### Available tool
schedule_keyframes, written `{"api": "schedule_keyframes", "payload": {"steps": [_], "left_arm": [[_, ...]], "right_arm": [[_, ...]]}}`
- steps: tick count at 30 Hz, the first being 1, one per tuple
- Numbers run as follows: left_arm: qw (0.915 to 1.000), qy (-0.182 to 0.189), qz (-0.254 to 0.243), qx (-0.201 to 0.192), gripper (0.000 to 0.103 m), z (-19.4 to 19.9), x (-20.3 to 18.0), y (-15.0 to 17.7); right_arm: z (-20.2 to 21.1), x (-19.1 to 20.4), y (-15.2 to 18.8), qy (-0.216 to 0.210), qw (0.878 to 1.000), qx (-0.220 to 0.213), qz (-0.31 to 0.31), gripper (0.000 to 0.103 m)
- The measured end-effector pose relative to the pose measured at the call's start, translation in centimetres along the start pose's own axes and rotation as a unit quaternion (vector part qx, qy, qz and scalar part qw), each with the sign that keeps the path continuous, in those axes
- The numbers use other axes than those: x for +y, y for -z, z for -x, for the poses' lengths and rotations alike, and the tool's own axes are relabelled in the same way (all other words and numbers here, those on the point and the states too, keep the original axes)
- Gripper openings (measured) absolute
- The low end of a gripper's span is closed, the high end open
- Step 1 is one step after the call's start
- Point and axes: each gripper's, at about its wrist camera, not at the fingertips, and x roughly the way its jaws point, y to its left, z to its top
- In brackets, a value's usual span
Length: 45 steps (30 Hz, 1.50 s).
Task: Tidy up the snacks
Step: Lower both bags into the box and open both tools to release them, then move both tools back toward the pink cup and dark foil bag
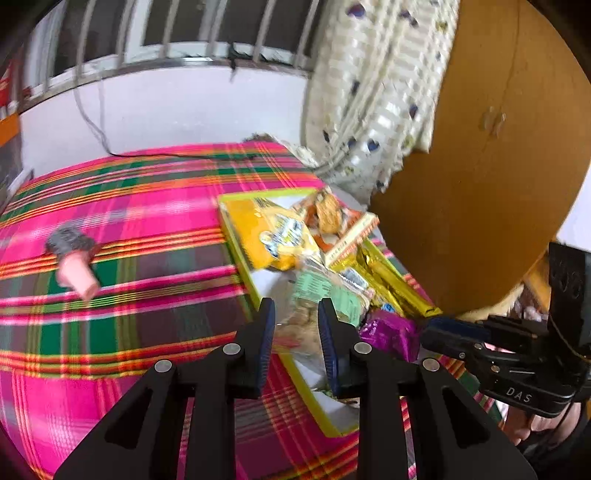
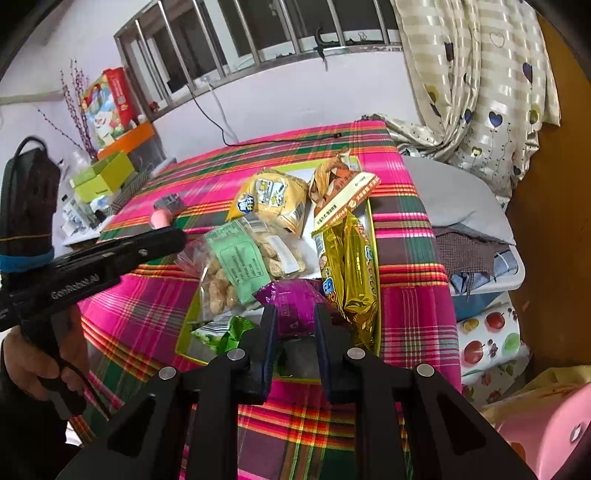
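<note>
On a bed covered with a bright pink, green and orange plaid cloth (image 2: 413,206), a shallow tray with a yellow-green rim (image 2: 373,236) holds a heap of snack packets. From the right wrist camera, the right gripper (image 2: 293,317) fills the lower middle of the frame, its two blue-lined fingers closed on a crinkled purple packet (image 2: 291,302) at the near end of the tray. Just right of that packet lie two gold foil packets (image 2: 351,273), side by side along the tray's right wall. Toward the upper centre a yellow bag (image 2: 269,201) and an orange-and-white packet (image 2: 340,184) overlap at the far end. Between them and the purple packet sits a clear bag of peanuts with a pale green label (image 2: 236,266). A green wrapper (image 2: 225,334) lies at the lower left of the tray, partly behind the gripper.

Across the left of that frame the left gripper (image 2: 173,236) reaches in, held by a hand (image 2: 33,365) at the lower left; its tip meets the near edge of the peanut bag. The left wrist camera is blurred, yet it shows the fingers (image 1: 267,332) drawn in on the peanut bag (image 1: 321,295), with the purple packet (image 1: 388,332) just to the right and the other gripper beside it.

Away from the tray, a pink cup-like thing (image 2: 160,218) lies on the cloth, left of centre. Behind, a patterned curtain (image 2: 480,92) hangs at the upper right, beneath a barred window (image 2: 258,33).
</note>
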Motion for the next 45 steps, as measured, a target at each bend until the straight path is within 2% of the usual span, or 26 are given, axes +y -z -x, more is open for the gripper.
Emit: {"api": "schedule_keyframes", "payload": {"steps": [2, 6, 9, 14, 18, 23, 25, 31, 38, 45], "left_arm": [[1.0, 0.001, 0.002, -0.001, 0.025, 0.6, 0.4, 0.2], [0.9997, -0.01, 0.008, 0.023, 0.025, 0.0, 0.9, 1.2], [0.9996, -0.002, -0.002, 0.029, 0.025, -0.5, 0.3, 1.5], [0.999, -0.003, -0.02, 0.04, 0.025, -2.1, -0.8, 1.1], [0.999, -0.001, -0.013, 0.044, 0.025, -2.7, -0.5, 1.0], [0.9995, 0.003, 0.008, 0.029, 0.025, -0.8, 0.7, 1.7], [0.9996, -0.005, 0.019, 0.022, 0.025, 0.3, 1.4, 2.2], [0.9982, -0.035, 0.046, 0.015, 0.025, 2.7, 3.3, 3.8], [0.9956, -0.053, 0.074, 0.021, 0.025, 4.6, 5.2, 6.3], [0.9936, -0.065, 0.092, 0.014, 0.025, 6.0, 6.2, 7.3]], "right_arm": [[0.3, 0.2, 0.0, -0.001, 1.0, -0.003, 0.001, 0.017], [0.2, 0.9, 0.1, -0.004, 1.0, -0.002, 0.003, 0.017], [0.4, 1.4, 0.2, -0.004, 1.0, -0.001, 0.004, 0.018], [1.2, 1.6, 0.2, 0.002, 1.0, -0.007, 0.005, 0.019], [1.6, 1.6, 0.1, 0.007, 1.0, -0.01, 0.005, 0.02], [1.7, 1.7, 0.1, 0.006, 1.0, -0.008, 0.004, 0.023], [1.8, 1.9, 0.1, 0.006, 1.0, -0.01, 0.004, 0.032], [2.0, 3.1, 0.0, 0.0, 1.0, -0.015, 0.017, 0.05], [1.7, 4.1, 0.2, -0.006, 0.999, -0.012, 0.029, 0.051], [1.3, 5.5, 0.3, -0.015, 0.999, -0.008, 0.042, 0.051]]}}
